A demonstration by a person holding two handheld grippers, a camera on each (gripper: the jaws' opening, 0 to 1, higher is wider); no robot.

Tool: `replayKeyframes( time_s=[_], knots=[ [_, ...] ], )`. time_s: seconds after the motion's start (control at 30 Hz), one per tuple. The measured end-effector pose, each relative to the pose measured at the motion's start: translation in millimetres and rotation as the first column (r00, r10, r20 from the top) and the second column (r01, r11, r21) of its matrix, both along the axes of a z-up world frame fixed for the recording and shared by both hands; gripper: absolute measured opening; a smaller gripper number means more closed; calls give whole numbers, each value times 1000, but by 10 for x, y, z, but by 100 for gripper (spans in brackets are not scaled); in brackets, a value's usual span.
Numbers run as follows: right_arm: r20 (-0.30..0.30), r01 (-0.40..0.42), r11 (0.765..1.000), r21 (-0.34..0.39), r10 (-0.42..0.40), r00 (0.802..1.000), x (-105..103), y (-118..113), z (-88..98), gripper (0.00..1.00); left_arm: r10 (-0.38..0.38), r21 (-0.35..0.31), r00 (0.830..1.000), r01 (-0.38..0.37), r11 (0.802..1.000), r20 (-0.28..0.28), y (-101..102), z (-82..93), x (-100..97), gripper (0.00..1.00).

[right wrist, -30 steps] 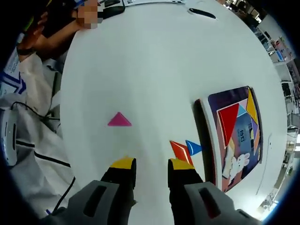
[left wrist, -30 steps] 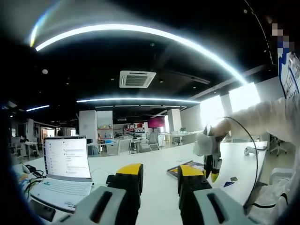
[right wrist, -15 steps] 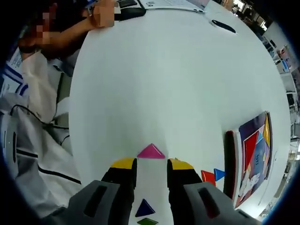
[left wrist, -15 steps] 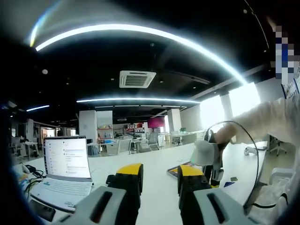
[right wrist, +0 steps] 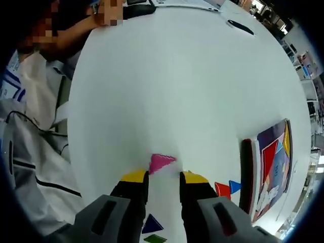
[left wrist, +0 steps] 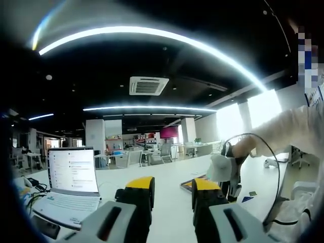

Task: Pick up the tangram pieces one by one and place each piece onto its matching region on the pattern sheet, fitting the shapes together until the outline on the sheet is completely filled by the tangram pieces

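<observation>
The right gripper (right wrist: pixel 163 178) hangs over the white table (right wrist: pixel 177 86), jaws apart — the pink triangle (right wrist: pixel 161 163) lies just beyond its tips. The left gripper (left wrist: pixel 172 184), jaws apart too, holds nothing — near the laptop (left wrist: pixel 72 178).

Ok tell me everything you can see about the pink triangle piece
The pink triangle is a small, flat, magenta tangram piece that looks like smooth plastic. In the right gripper view it sits on the white table just ahead of the right gripper, between its two yellow-tipped jaws, which stand open on either side. Its near edge looks blurred, so whether it lies flat or is tilted cannot be told, nor whether the jaws touch it. It is well clear of the pattern sheet, apart from the red and blue pieces.
</observation>
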State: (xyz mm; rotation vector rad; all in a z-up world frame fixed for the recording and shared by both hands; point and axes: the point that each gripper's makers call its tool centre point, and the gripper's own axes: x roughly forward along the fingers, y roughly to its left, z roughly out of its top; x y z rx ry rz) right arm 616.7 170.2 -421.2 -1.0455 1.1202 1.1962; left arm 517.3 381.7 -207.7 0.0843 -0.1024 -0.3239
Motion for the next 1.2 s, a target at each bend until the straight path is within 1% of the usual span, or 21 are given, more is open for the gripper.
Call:
replayKeyframes(
  time_s=[0.1,0.17,0.2,0.23,0.27,0.3,0.33,0.37,0.4,0.47,0.5,0.57,0.67,0.8,0.87,0.97,1.03,1.2],
  knots=[
    [3,21,1000,4,-21,1000,59,-32,7,26,-2,1,1000,2,1000,-1,-6,-2,6,31],
    [-11,32,999,23,-31,999,53,1,20,26,-4,1,1000,4,1000,-1,-9,-2,5,31],
    [-27,40,998,42,-38,999,26,39,27,26,-4,2,1000,4,1000,-1,-9,-2,4,31],
    [-65,63,995,75,-58,996,-35,109,35,25,-3,2,1000,3,1000,-1,-6,0,2,31],
    [-100,105,990,93,-96,990,-86,157,46,25,-2,1,1000,2,1000,0,-2,4,1,31],
    [-104,133,987,88,-124,987,-93,171,45,25,-2,-1,1000,2,1000,1,0,6,0,31],
    [-87,117,990,83,-109,990,-82,179,29,25,-1,-1,1000,1,1000,1,3,6,1,31],
    [-57,102,993,64,-98,994,-50,161,7,25,-1,0,1000,1,1000,0,5,3,2,31],
    [-41,99,993,62,-96,995,-28,178,5,22,-1,0,1000,1,1000,-1,5,1,3,31],
    [-50,188,981,45,-185,981,-29,163,10,21,-3,-2,1000,3,1000,0,2,1,-1,31],
    [-54,210,977,42,-208,977,-12,170,5,21,-4,-2,1000,4,1000,1,-1,3,-6,31],
    [-48,214,976,38,-212,976,-9,176,1,21,-4,-5,1000,4,1000,4,6,10,-11,31],
    [-24,196,980,27,-195,980,-38,180,-6,21,2,-5,1000,-2,1000,1,25,-1,-8,31],
    [-11,238,971,8,-238,971,-17,187,-13,21,2,-6,1000,-2,1000,2,23,5,-6,31],
    [-3,230,973,4,-230,973,-33,191,-12,21,-1,-4,1000,1,1000,1,9,5,-6,31],
    [1,233,972,16,-233,973,-58,220,-9,19,-4,-4,1000,4,1000,3,2,10,-7,31],
    [4,215,976,21,-215,977,-75,231,-9,19,-2,-3,1000,2,1000,0,7,4,-4,31],
    [-1,230,973,18,-230,973,-66,220,-10,18,0,-5,1000,0,1000,2,22,9,-6,31]
  ],
)
